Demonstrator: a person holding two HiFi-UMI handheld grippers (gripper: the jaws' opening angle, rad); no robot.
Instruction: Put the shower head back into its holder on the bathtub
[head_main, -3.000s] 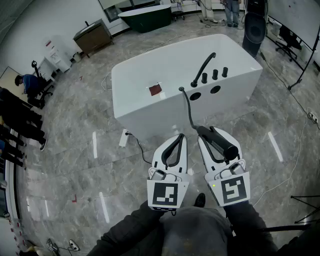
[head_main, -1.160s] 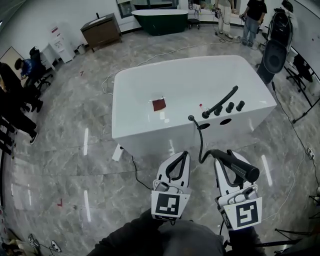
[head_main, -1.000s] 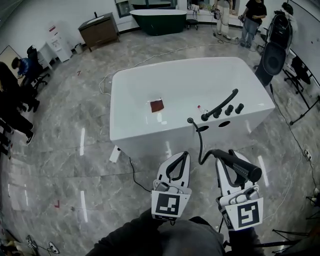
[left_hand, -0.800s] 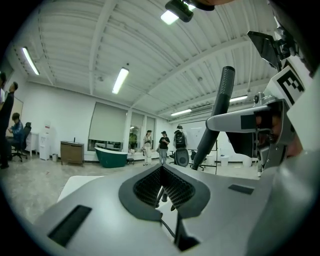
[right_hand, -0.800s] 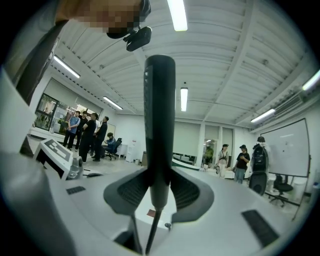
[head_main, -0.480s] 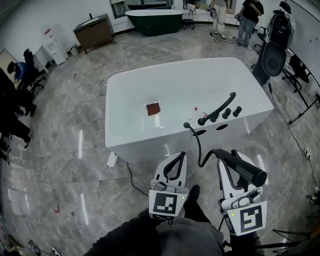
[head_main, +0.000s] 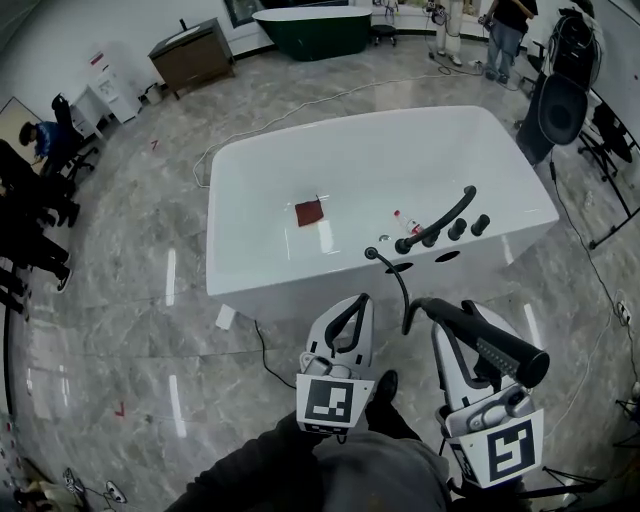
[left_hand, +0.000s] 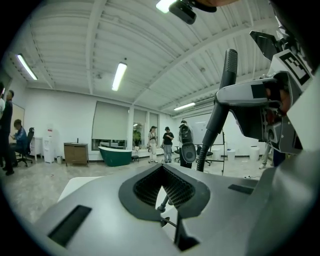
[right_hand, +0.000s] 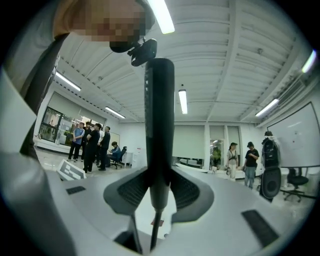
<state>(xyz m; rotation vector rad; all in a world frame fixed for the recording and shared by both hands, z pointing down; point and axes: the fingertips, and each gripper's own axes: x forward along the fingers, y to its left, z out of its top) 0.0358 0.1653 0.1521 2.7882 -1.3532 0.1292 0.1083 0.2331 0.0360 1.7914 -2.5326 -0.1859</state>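
Note:
The white bathtub (head_main: 300, 285) lies ahead, with a black faucet (head_main: 437, 219) and knobs on its near right rim. Two dark holder holes (head_main: 398, 267) sit in that rim. My right gripper (head_main: 436, 314) is shut on the black shower head (head_main: 485, 340), held level short of the tub. In the right gripper view the shower head (right_hand: 159, 125) stands upright between the jaws. Its black hose (head_main: 397, 282) curves down to the rim. My left gripper (head_main: 357, 300) is beside it, shut with nothing in it; the same left gripper (left_hand: 176, 220) shows its jaws together.
A red cloth (head_main: 309, 212) and a small bottle (head_main: 403, 217) lie inside the tub. A dark cable and a white box (head_main: 225, 317) lie on the marble floor at the tub's near left. People (head_main: 30, 200) stand at the far left; a green tub (head_main: 300, 18) is at the back.
Both grippers have moved toward the bathtub, which now sits nearer in the head view. The right gripper has risen a little, still holding the shower head.

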